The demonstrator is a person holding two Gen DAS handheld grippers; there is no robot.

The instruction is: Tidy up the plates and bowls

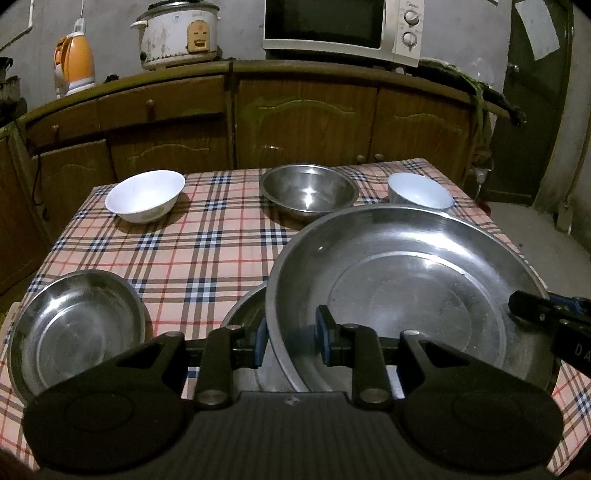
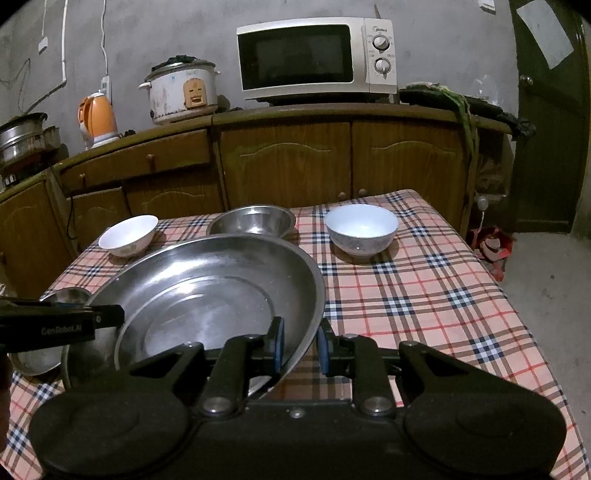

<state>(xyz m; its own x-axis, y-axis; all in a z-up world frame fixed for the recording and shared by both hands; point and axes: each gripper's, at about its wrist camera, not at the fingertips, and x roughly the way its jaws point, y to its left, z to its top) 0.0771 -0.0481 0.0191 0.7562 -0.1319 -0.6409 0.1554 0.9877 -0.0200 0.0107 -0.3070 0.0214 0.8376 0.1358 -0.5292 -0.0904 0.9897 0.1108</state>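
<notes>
A: We're in a dim kitchen, at a table point(image 1: 207, 254) under a plaid cloth, with wooden cabinets point(image 1: 306, 122) behind it and a microwave point(image 1: 343, 27) on top. What do we see from the left wrist?

B: Our left gripper point(image 1: 290, 341) is clamped on the near rim of the big pan point(image 1: 406, 291), one blue pad inside the wall, one outside. The pan is tilted, its left edge over a second steel plate point(image 1: 245, 314). Left of the pan sits a small plate point(image 1: 74, 332); beyond the pan stand a steel bowl point(image 1: 308, 192), a white bowl point(image 1: 146, 195) farther left and a pale bowl point(image 1: 421, 192) to the right. Our right gripper point(image 1: 532, 314) touches the pan's right rim.

A: And from the right wrist?

B: Our right gripper point(image 2: 300, 343) pinches the pan point(image 2: 207, 291) at its right rim, jaws narrow on the thin wall. The left gripper point(image 2: 110, 319) reaches the pan's left edge. Beyond the pan stand the steel bowl point(image 2: 253, 221), the white bowl point(image 2: 127, 234) and the pale bowl point(image 2: 362, 229).
</notes>
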